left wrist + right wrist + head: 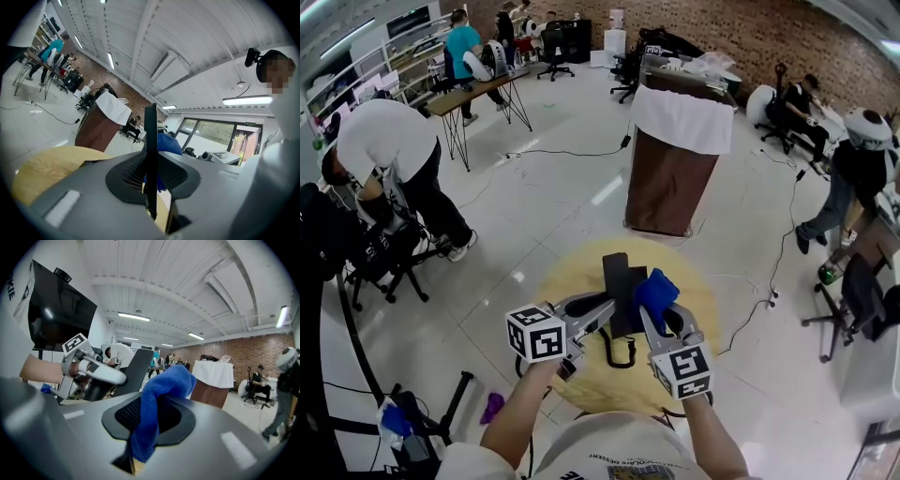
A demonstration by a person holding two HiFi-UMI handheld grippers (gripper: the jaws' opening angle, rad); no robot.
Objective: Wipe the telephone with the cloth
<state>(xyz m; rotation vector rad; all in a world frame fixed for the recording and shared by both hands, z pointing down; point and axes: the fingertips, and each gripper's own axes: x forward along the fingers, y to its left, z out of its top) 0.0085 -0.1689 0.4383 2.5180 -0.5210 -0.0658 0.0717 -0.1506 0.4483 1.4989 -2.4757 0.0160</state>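
telephone: flat black slab telephone raised over the round pale-wood worktop, pinched edge-on by the left hand-held gripper | cloth: bunched blue cloth clamped in the right hand-held gripper, at the telephone's right side, contact unclear | progress: wiping looks barely begun or mid-stroke; most still left

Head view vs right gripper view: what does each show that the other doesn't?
Head view only: the round wooden table seen from above, and the marker cube on the right claw. Right gripper view only: a big black screen on the wall and the ceiling lights. Both: the blue cloth pinched in the right claw, the black telephone gripped by the left claw, and the brown stand with a white cover.
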